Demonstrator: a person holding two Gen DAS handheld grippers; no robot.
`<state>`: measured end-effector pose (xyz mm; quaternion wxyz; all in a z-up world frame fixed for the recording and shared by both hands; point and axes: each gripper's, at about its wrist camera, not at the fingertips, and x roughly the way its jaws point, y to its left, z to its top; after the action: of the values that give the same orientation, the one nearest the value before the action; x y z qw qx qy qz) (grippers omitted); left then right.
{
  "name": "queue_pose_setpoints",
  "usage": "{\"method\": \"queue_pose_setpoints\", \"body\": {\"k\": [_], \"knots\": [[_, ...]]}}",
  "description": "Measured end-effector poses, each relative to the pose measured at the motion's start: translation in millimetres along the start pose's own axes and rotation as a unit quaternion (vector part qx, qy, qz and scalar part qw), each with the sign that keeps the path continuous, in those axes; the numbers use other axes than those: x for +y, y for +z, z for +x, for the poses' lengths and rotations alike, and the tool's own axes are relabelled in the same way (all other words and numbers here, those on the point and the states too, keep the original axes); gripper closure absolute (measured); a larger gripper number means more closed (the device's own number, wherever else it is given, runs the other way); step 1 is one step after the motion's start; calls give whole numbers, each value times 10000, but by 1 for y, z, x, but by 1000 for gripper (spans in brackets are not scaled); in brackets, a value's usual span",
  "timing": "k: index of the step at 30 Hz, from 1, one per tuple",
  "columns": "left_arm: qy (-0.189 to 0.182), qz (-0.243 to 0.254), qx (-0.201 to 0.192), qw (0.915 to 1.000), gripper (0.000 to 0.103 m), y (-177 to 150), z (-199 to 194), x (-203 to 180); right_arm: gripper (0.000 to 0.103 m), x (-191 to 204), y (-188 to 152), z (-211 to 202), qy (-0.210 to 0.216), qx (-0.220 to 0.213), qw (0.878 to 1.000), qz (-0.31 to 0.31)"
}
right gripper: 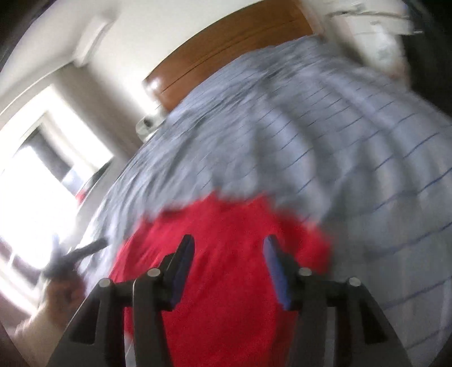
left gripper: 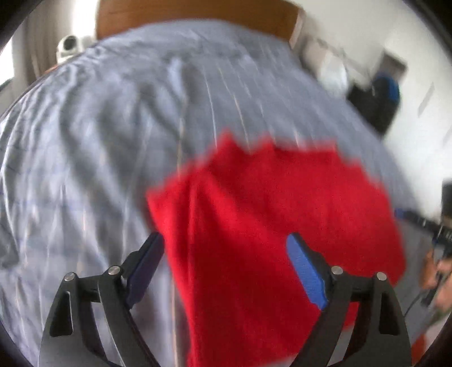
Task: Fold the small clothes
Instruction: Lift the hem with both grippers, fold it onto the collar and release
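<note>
A red garment lies on the grey-blue striped bedcover, with one part folded over another. It also shows in the right wrist view. My left gripper is open and empty, its blue pads spread wide above the garment's near part. My right gripper is open and empty above the garment. Both views are blurred by motion. The other gripper and a hand show at the right edge of the left wrist view and at the left edge of the right wrist view.
The bedcover fills most of both views. A wooden headboard stands at the far end, also in the right wrist view. A bright window is to the left. A dark bag sits by the far wall.
</note>
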<state>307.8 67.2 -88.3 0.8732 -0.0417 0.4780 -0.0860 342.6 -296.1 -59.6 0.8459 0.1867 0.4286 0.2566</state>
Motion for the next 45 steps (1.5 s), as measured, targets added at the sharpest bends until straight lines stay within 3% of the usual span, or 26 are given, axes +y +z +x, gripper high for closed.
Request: {"method": "queue_pose_setpoints", "body": {"k": [2, 4, 5, 6, 7, 8, 11, 13, 14, 16, 18, 21, 23, 28, 33, 36, 38, 40, 42, 45], "knots": [[529, 414, 297, 9973, 14, -32, 1, -1, 50, 1, -35, 4, -9, 454, 9989, -133], [805, 393, 262, 9956, 15, -56, -20, 12, 56, -11, -67, 5, -674, 840, 9940, -199], [818, 299, 190, 9960, 15, -61, -31, 17, 66, -14, -76, -6, -822, 740, 9935, -277], [774, 184, 79, 9968, 15, -64, -45, 21, 66, -12, -79, -15, -945, 657, 9928, -318], [632, 74, -96, 9979, 14, -67, -62, 21, 56, -6, -81, -28, -1318, 533, 9893, -337], [540, 42, -195, 9983, 12, -65, -69, 19, 52, 1, -82, -38, -1342, 371, 9898, -319], [440, 56, -440, 9980, 4, -65, -74, -4, 47, 30, -80, -48, -830, 104, 9958, -364], [579, 186, -341, 9976, 5, -71, -56, -20, 46, 37, -84, -35, -605, 145, 9976, -310], [829, 301, -154, 9960, 5, -77, -41, -26, 46, 35, -89, -27, -575, 236, 9979, -202], [1213, 509, 223, 9911, 28, -93, -33, -36, 47, 20, -110, -3, -895, 648, 9938, 92], [995, 615, 221, 9929, 25, -110, -56, -41, 53, 20, -127, -17, -1043, 471, 9933, 159], [649, 726, -67, 9952, 4, -135, -107, -54, 47, 39, -148, -61, -1237, 88, 9923, 64], [455, 682, -234, 9964, 4, -142, -134, -63, 34, 56, -166, -87, -1358, -231, 9903, -165], [83, 194, -436, 9988, 4, -137, -165, -69, 34, 74, -194, -105, -1660, -637, 9837, -270], [360, 12, -486, 9982, 0, -131, -142, -54, 34, 66, -216, -112, -1831, -783, 9798, -203], [845, 67, -596, 9946, 1, -151, -109, -46, 34, 61, -229, -102, -1977, -642, 9779, -234], [1162, -15, -444, 9922, 1, -165, -80, -33, 33, 57, -235, -93, -2051, -495, 9769, -327], [1120, -225, -321, 9929, 0, -179, -59, -20, 32, 58, -238, -87, -2151, -441, 9742, -530], [975, -323, -818, 9913, 0, -192, -63, -15, 30, 59, -240, -84, -2180, -464, 9730, -606], [1125, -112, -965, 9889, 0, -196, -61, -20, 27, 56, -244, -82, -2133, -572, 9735, -598]]}}
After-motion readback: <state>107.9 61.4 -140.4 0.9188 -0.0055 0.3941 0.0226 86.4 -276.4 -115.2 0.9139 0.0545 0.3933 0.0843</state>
